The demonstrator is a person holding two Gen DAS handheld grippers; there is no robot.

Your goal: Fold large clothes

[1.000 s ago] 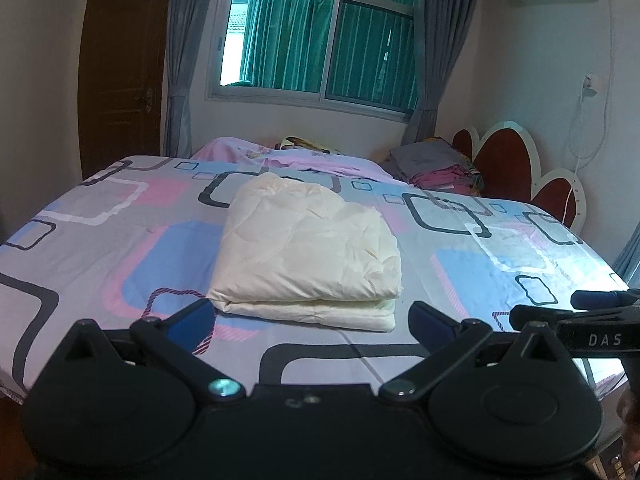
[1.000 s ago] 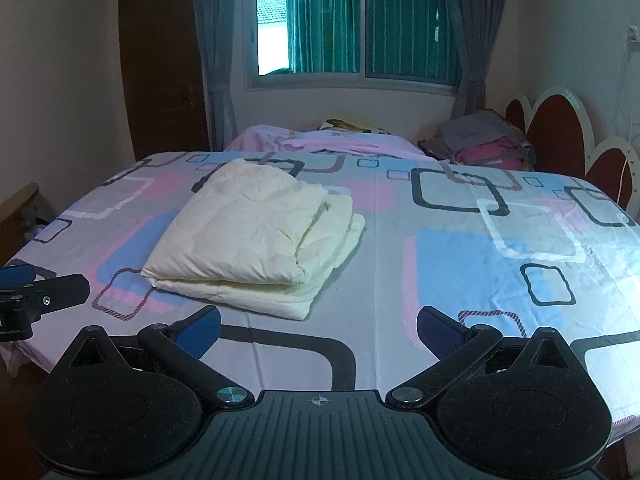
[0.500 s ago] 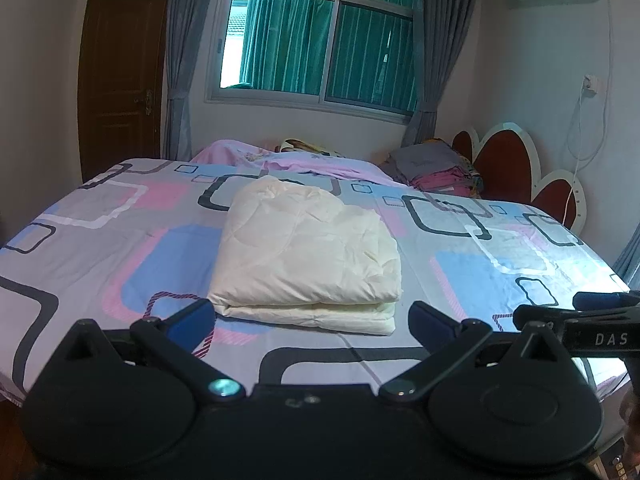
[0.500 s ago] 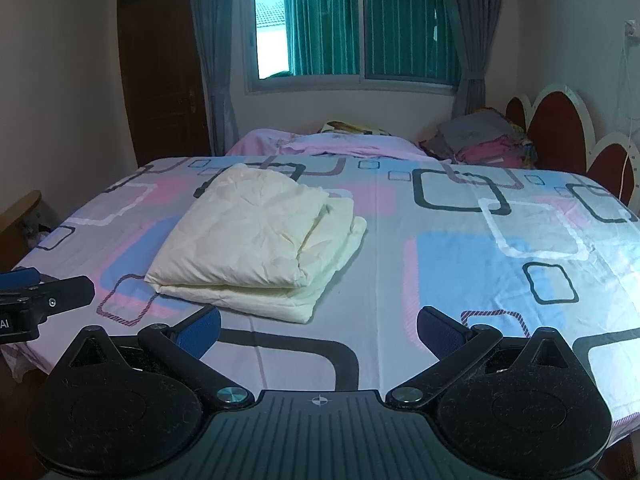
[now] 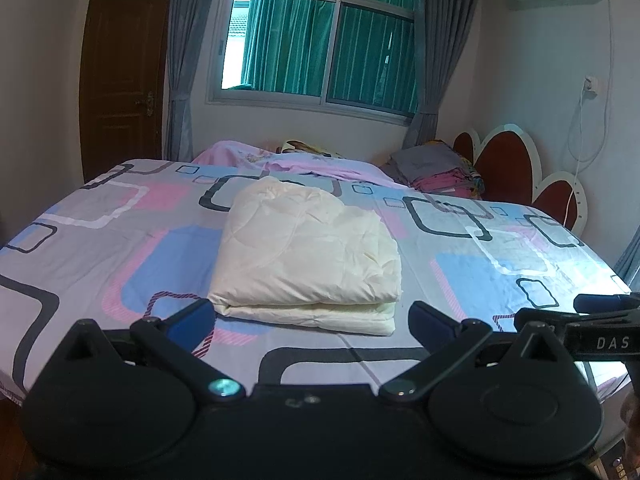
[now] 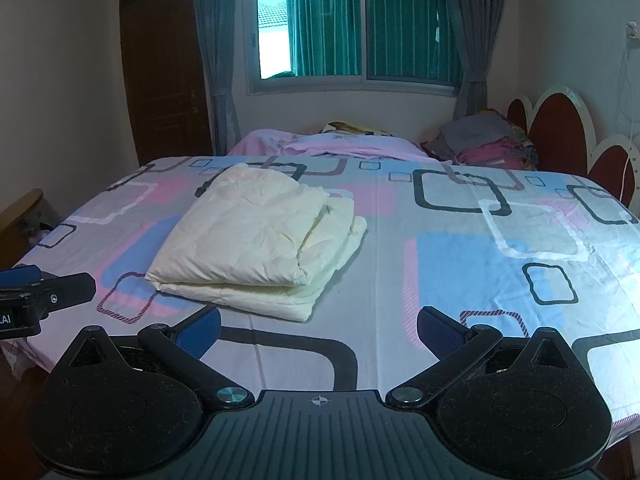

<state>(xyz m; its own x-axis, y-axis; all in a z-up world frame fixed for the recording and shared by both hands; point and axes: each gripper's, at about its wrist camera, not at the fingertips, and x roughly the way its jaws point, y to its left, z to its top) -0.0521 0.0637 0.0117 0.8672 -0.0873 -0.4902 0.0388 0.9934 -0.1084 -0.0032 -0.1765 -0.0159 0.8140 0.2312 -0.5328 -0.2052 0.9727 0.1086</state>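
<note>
left claw (image 5: 310, 322) sits at the bottom of its own frame, blue-padded fingers spread wide, nothing between them. right claw (image 6: 318, 328) likewise at bottom of its frame, fingers wide apart, empty. each claw shows in the other's view: right one at the lower right edge of the left view, left one at the lower left edge of the right view.

folded cream quilt (image 5: 306, 254) lies at centre frame on the bed (image 5: 100, 240), flat, layers stacked, folded edge facing the cameras. in the right view the quilt (image 6: 256, 240) sits left of centre, with its lower layers sticking out on the right side. neither claw touches it; both are near its front edge.

bed sheet: grey with pink, blue and black squares. pink blanket (image 6: 336, 144) bunched at upper centre, beyond the quilt. pile of clothes (image 6: 484, 140) at upper right beside the red headboard (image 6: 560, 128). window (image 5: 320, 48) with green curtains behind, door (image 5: 120, 80) upper left.
</note>
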